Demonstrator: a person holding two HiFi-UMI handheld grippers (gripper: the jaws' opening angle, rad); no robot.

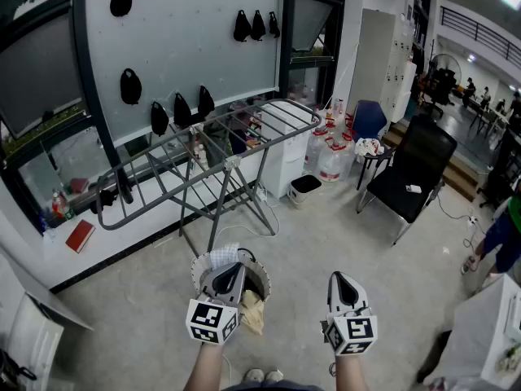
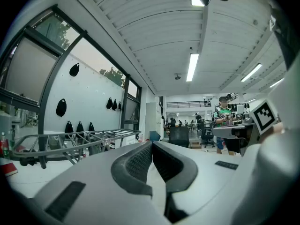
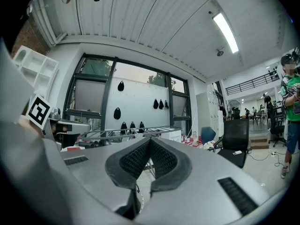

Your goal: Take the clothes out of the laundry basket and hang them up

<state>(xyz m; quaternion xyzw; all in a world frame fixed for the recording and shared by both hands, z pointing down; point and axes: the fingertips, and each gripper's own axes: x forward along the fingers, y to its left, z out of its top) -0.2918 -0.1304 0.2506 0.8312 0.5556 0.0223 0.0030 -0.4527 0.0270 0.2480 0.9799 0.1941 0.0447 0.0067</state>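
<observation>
The round laundry basket [image 1: 259, 272] stands on the floor just in front of me, with a cream cloth [image 1: 253, 309] and a white checked cloth [image 1: 221, 257] in it. My left gripper [image 1: 234, 269] hovers over the basket's left half and hides part of it; its jaws are shut and hold nothing. My right gripper [image 1: 340, 278] hangs to the basket's right over bare floor, also shut and empty. The grey folding drying rack [image 1: 213, 148] stands beyond the basket with bare rails. Both gripper views point level at the rack [image 2: 79, 137] [image 3: 126, 133], with closed pads [image 2: 140, 159] [image 3: 136, 157].
A black chair [image 1: 413, 172] stands at the right, water jugs [image 1: 330, 158] and a white cabinet [image 1: 286, 150] behind the rack. A person [image 1: 498, 236] stands at the far right beside a white table corner [image 1: 495, 316]. A red book [image 1: 80, 236] lies on the left ledge.
</observation>
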